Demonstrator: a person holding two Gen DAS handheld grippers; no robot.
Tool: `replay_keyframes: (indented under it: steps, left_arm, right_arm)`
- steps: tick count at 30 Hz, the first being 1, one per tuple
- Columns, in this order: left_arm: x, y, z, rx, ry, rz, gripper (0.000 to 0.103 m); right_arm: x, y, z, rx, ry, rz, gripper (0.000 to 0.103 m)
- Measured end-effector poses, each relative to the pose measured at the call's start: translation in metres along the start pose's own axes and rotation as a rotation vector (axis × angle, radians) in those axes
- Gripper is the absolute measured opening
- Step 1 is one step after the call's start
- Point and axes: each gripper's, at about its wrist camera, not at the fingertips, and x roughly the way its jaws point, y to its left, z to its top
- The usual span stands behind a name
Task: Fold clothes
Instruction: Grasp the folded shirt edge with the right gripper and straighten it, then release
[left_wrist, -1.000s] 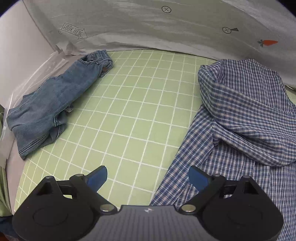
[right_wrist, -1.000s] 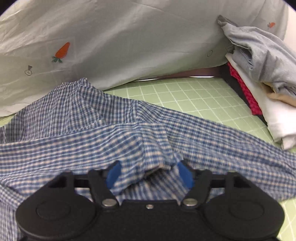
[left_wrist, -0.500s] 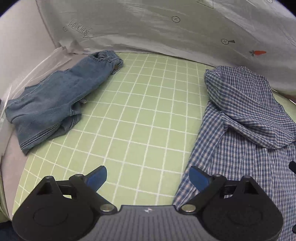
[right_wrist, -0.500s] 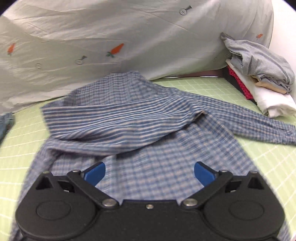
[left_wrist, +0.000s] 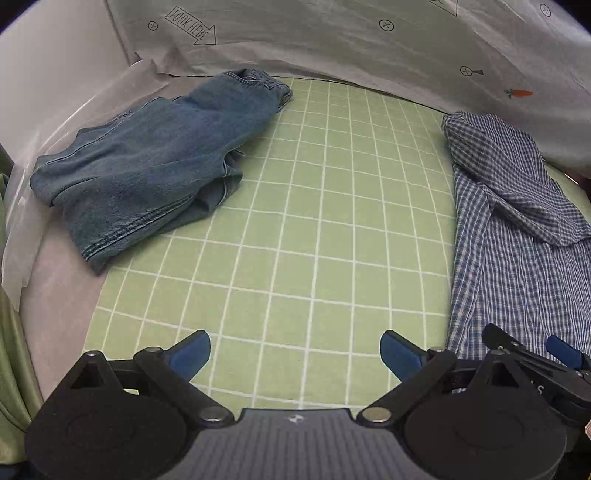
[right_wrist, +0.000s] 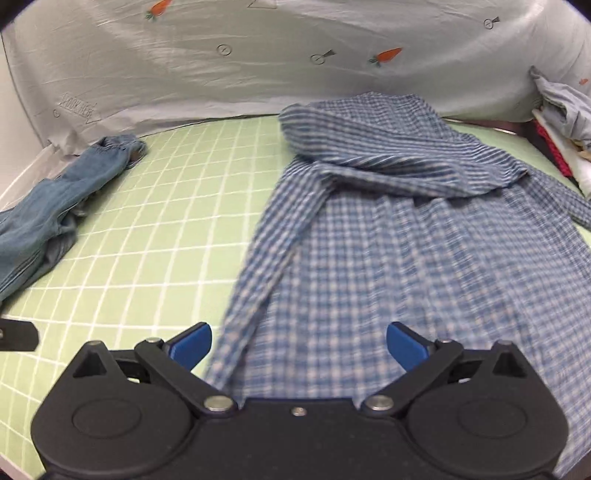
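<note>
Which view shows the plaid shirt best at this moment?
The right wrist view: the plaid shirt fills it, top folded over, though blurred. The left wrist view catches only its edge along the right side.

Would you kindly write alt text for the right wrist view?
A blue checked shirt lies spread, partly folded, on a green gridded mat, below the open right gripper. Crumpled jeans lie at the left, before a grey printed sheet.

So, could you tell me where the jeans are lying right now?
The jeans lie crumpled at the far left of the green grid mat, against the white backdrop sheet, well apart from the plaid shirt on the right.
</note>
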Motion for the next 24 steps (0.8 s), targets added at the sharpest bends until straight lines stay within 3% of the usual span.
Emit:
replay_keyframes:
  steps: [2, 4, 8, 10, 11, 13, 18, 24]
  left_arm:
    - [0.001, 0.006, -0.004, 0.015, 0.009, -0.012, 0.098]
    - [0.000, 0.011, -0.007, 0.031, 0.016, -0.023, 0.098]
    - [-0.002, 0.018, -0.011, 0.043, 0.021, -0.036, 0.098]
    - [-0.002, 0.022, -0.012, 0.040, 0.024, -0.039, 0.098]
    - [-0.002, 0.024, -0.012, 0.036, 0.027, -0.040, 0.098]
    - [-0.002, 0.026, -0.011, 0.024, 0.026, -0.040, 0.098]
    - [-0.003, 0.020, -0.006, 0.008, 0.014, -0.051, 0.098]
    - [-0.001, -0.008, 0.001, 0.015, 0.004, -0.065, 0.098]
  right_arm:
    - [0.003, 0.013, -0.006, -0.004, 0.023, 0.004, 0.079]
    - [0.006, 0.023, -0.011, -0.012, 0.050, 0.008, 0.056]
    - [0.009, 0.024, -0.020, 0.034, 0.083, 0.065, 0.039]
    - [0.009, 0.024, -0.022, 0.023, 0.089, 0.104, 0.016]
    - [0.009, 0.024, -0.023, 0.017, 0.091, 0.122, 0.009]
    - [0.004, 0.021, -0.023, 0.003, 0.076, 0.143, 0.004]
    - [-0.018, -0.002, -0.013, 0.028, 0.027, 0.177, 0.003]
    - [-0.039, -0.061, 0.005, 0.077, -0.009, 0.146, 0.003]
